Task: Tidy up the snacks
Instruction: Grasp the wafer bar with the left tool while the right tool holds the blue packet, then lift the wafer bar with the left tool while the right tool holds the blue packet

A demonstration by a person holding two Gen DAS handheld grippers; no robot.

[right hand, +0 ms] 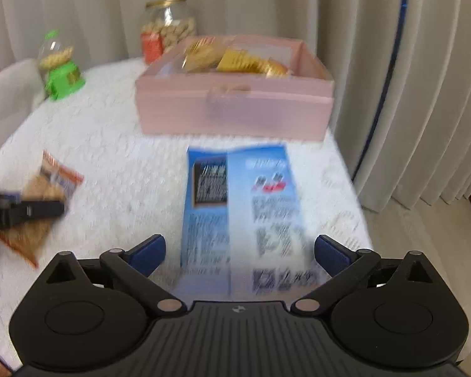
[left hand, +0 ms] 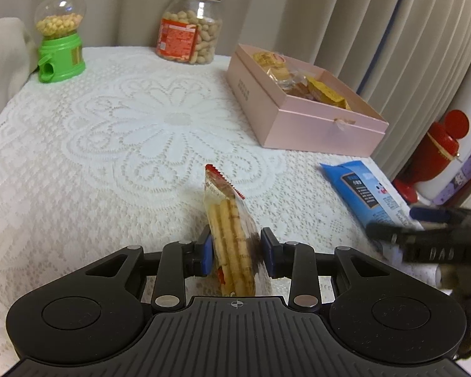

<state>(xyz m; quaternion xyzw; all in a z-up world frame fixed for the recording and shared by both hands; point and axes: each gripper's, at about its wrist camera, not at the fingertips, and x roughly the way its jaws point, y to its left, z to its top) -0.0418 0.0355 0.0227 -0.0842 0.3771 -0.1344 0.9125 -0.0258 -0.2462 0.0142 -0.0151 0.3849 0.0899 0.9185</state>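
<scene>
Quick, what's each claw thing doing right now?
Left gripper: closed on the biscuit stick packet.
Right gripper: wide open, holding nothing, over the blue packet.

My left tongs (left hand: 235, 251) grip a clear packet of biscuit sticks (left hand: 230, 229), held on edge above the lace-covered tabletop (left hand: 110, 144). Pink box (left hand: 301, 113) of snacks at right rear. Blue packet (left hand: 364, 191) lies flat at right, my right tongs (left hand: 402, 229) over its near end.

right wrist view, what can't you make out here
- Blue packet: print unreadable, motion blur; near end hidden behind the claw body.
- Pink box: snacks inside smeared, kinds unclear.
- Left claw: cut off by the left edge.
- Biscuit packet: partly covered by that claw.
</scene>
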